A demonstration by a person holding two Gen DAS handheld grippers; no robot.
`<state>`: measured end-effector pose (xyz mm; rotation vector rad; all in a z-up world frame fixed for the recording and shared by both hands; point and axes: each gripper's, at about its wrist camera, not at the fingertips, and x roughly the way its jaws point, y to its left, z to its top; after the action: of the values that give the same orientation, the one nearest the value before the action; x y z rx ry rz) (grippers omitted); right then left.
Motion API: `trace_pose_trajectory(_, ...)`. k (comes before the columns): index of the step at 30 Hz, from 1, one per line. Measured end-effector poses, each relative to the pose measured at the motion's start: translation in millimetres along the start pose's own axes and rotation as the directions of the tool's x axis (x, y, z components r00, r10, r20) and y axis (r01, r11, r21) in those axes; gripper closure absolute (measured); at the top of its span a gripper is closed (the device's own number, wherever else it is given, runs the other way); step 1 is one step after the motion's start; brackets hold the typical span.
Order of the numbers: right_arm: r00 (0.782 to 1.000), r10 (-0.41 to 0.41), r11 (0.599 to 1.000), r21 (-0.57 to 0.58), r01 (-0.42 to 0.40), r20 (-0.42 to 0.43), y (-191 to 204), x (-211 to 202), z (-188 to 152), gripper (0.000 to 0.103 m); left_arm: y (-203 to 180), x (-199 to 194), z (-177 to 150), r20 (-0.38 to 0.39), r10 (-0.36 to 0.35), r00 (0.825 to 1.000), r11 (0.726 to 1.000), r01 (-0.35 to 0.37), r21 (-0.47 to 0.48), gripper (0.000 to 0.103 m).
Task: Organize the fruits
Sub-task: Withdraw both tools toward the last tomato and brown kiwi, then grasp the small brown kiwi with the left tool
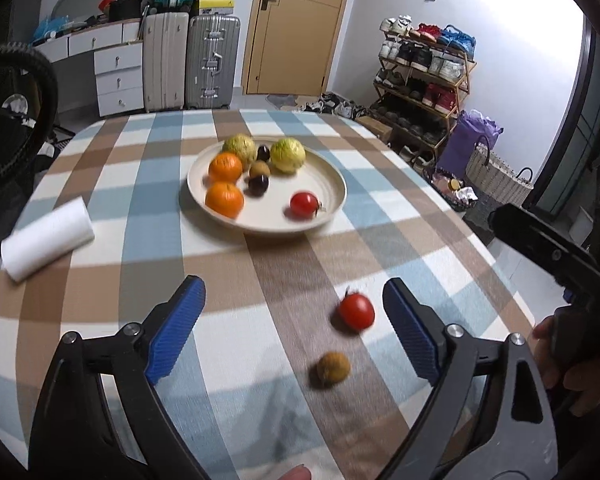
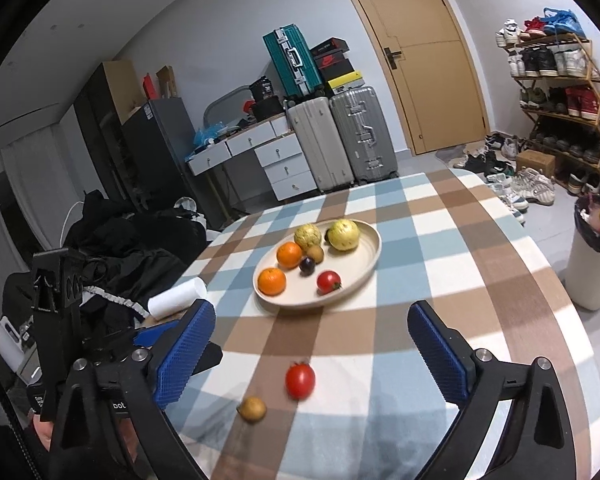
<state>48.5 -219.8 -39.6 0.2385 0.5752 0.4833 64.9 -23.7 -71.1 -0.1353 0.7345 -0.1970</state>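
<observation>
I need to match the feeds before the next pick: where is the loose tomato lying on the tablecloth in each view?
Left wrist: loose tomato lies low and right of centre, beside the right finger of the left gripper.
Right wrist: it lies low at centre, within the open right gripper.
Shared landmark: the cream plate beyond it.

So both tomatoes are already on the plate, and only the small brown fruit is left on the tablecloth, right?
Not quite. Only one tomato is on the plate. The other tomato lies on the tablecloth, beside the small brown fruit, so two pieces are left there. The right wrist view shows this, and the left wrist view agrees.
</observation>
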Motion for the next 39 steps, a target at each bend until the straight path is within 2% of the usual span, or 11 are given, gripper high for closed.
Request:
trace_pose_trajectory(3, 1.0, -0.016, 1.0, 0.001, 0.016, 0.002, -1, -7, -9, 0.002, -2, -1, -13, 0.0, 0.016, 1.0, 1.0, -0.016, 0.001, 0.012)
trace_pose_trajectory(7, 0.999, -0.032, 0.999, -0.003, 0.032, 0.001, -3, -14, -20, 0.001, -2, -1, -25, -0.011, 0.031, 0.999, 1.0, -0.031, -0.003, 0.003)
trace_pose_trajectory(9, 0.999, -0.037, 0.999, -0.002, 0.037, -0.006, -4, -15, -26, 0.0, -1, 0, -30, -0.018, 0.036, 0.999, 0.999, -0.036, -0.008, 0.002)
trace_pose_trajectory(13, 0.999, -0.042, 0.999, 0.002, 0.042, -0.019, -7, -16, -33, 0.0, 0, 7, -39, -0.06, 0.035, 0.998, 0.999, -0.036, -0.012, 0.001)
trace_pose_trajectory(18, 0.998, -0.054, 0.998, 0.012, 0.055, -0.03, -14, -14, -42, 0.0, -2, 21, -47, -0.12, 0.067, 0.991, 0.998, -0.065, 0.016, 0.001)
trace_pose_trajectory(27, 0.998, -0.038, 0.998, 0.04, 0.04, -0.051, -23, -6, -51, 0.0, -10, 41, -49, -0.172, 0.043, 0.984, 0.999, -0.037, 0.037, 0.001)
trace_pose_trajectory(32, 0.997, -0.015, 0.999, 0.045, 0.018, -0.073, -23, -2, -54, 0.0, -17, 40, -48, -0.158, -0.012, 0.987, 0.998, 0.023, 0.066, 0.001)
trace_pose_trajectory(35, 0.997, -0.003, 0.999, 0.038, 0.007, -0.083, -23, 2, -55, 0.0, -23, 39, -46, -0.147, -0.041, 0.988, 0.995, 0.054, 0.088, 0.004)
trace_pose_trajectory(39, 0.996, -0.012, 1.0, 0.023, 0.014, -0.092, -20, 4, -57, 0.0, -24, 40, -44, -0.151, -0.072, 0.986, 0.992, 0.087, 0.09, 0.019)
